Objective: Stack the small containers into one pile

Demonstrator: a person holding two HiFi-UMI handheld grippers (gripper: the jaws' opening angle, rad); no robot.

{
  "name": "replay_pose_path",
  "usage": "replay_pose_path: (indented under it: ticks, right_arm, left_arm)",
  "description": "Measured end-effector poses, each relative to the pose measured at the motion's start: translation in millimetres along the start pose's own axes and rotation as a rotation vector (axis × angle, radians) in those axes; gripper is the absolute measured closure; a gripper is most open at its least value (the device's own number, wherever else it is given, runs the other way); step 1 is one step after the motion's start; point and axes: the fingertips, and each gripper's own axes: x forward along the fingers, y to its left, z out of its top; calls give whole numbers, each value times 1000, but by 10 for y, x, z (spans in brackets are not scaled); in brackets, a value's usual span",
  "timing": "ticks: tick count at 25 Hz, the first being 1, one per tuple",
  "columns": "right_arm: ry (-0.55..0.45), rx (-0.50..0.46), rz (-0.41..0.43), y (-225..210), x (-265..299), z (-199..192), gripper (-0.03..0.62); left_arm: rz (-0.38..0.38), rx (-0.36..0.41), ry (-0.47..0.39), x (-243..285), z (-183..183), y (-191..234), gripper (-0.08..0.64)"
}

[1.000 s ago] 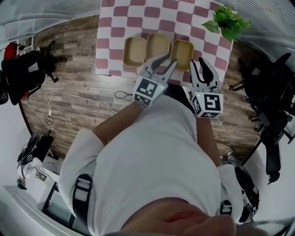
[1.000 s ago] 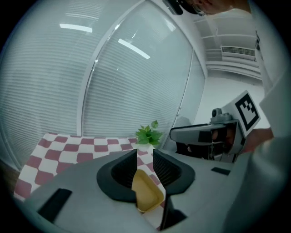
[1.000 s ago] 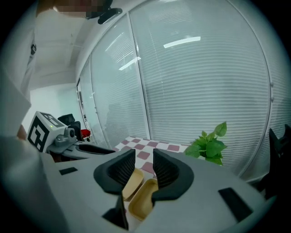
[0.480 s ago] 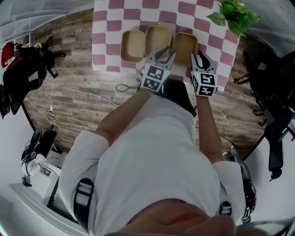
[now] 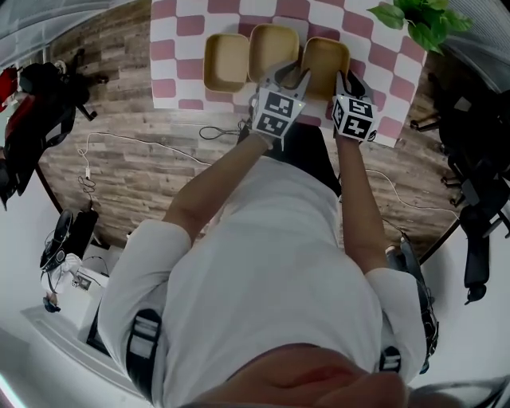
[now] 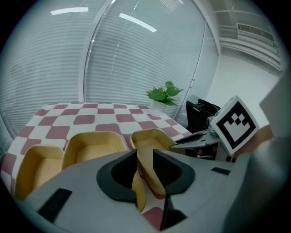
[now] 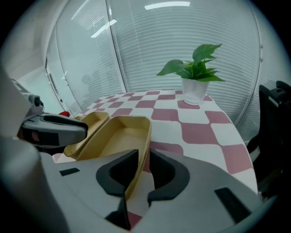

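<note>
Three shallow, tan, rectangular containers with rounded corners sit side by side in a row near the front edge of a counter (image 5: 175, 56) covered in a pink-and-white checked cloth. All three are empty and open at the top.

The left claw (image 5: 288, 76) reaches in between the middle container (image 5: 273, 44) and the right container (image 5: 325, 56). In the left gripper view, this claw (image 6: 144, 157) is clenched on the near left wall of the right container (image 6: 152, 136). The thin tan wall stands up between the two dark jaws.

The right claw (image 5: 344, 80) is at the same container's opposite side. In the right gripper view, it (image 7: 144, 159) pinches the container's right wall (image 7: 118, 134). The container may be tipped slightly toward the middle one, though the wide lens makes that uncertain.

The left container (image 5: 225, 62) lies apart from both claws. A green leafy plant in a white pot (image 5: 426, 20) stands at the counter's far right corner.
</note>
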Motion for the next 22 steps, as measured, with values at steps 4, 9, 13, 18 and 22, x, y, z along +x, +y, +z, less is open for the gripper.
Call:
replay_pose_path:
  ticks: [4,9,13,18,22]
  right_arm:
    - [28,114,-15,-27,77,-87,551]
    - [16,217,-27,-71,15,-28,558]
    - [-9,251,-26,-85,-130,159,558]
    - [-58,274,-16,-36,-439,457,558]
    - [-103,282,-5,32,-718,709,558]
  left_arm:
    - [-1,6,14,-2,-6,12,459]
    - [-5,1,10,-82,48,16,457]
    - [-33,-15,-14,-174,215,-60,448]
    - [-63,-40,-77,-438,549,-194,439]
    - [-89,-48,-126,-685,822,-319,437]
